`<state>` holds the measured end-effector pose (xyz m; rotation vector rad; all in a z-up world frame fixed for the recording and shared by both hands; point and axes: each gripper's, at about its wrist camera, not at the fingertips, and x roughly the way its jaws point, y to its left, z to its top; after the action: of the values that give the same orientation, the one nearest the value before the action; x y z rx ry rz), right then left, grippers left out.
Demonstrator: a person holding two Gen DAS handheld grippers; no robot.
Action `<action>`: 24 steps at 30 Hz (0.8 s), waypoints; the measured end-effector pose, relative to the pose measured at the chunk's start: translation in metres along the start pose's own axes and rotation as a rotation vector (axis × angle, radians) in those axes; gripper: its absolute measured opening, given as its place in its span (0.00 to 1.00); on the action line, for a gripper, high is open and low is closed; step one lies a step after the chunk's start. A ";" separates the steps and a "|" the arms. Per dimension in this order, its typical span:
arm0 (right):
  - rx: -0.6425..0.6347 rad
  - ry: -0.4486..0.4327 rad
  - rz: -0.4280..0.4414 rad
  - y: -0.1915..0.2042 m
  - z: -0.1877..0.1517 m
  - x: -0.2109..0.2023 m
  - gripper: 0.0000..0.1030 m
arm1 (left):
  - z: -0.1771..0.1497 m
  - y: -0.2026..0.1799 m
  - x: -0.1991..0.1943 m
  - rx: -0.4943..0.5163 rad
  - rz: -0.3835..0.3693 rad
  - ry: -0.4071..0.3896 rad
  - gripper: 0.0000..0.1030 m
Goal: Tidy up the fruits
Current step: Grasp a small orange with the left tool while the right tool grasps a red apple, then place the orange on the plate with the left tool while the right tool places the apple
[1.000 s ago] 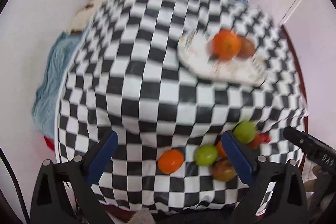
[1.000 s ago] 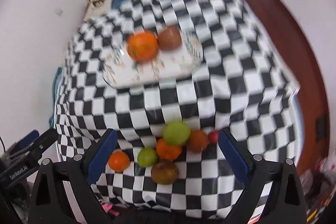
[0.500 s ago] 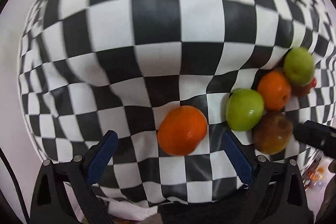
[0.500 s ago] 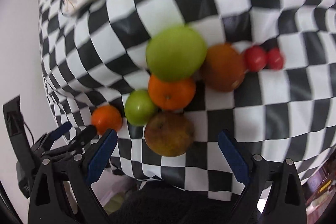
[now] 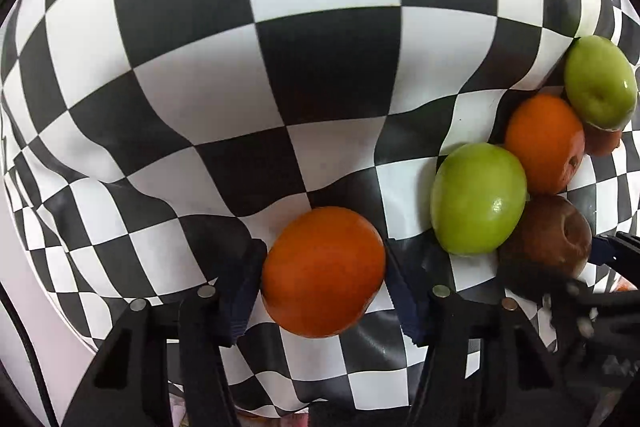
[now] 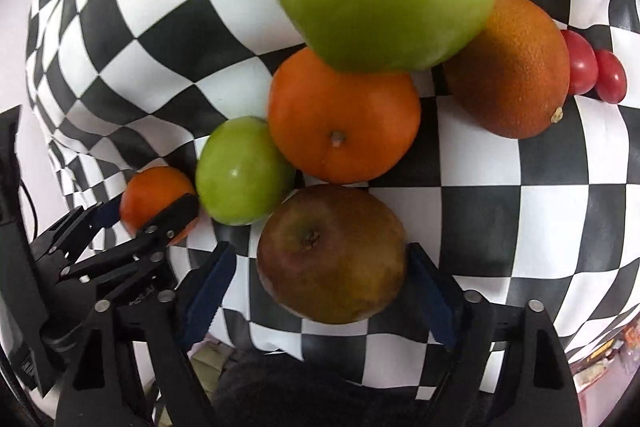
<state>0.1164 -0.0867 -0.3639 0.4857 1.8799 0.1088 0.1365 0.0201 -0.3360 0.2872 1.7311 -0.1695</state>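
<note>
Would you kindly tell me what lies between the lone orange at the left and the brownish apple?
In the right wrist view, a small green apple sits between the orange and the brownish apple.

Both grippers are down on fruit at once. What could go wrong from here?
1. The right gripper has been closing around the brown apple, which touches the orange and small green apple; lifting may roll them.
2. The left gripper, just closing, pinches a round tangerine near the cloth edge; a slip could send it off.
3. The grippers sit close and could collide.
</note>
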 end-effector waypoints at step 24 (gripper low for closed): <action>0.003 -0.391 0.237 -0.016 0.073 -0.213 0.68 | 0.099 0.029 -0.191 -0.168 -0.195 -0.320 0.54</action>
<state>0.2383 -0.1947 -0.2070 0.6787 1.4369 0.1564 0.2686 0.0024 -0.1647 -0.0330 1.4428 -0.1991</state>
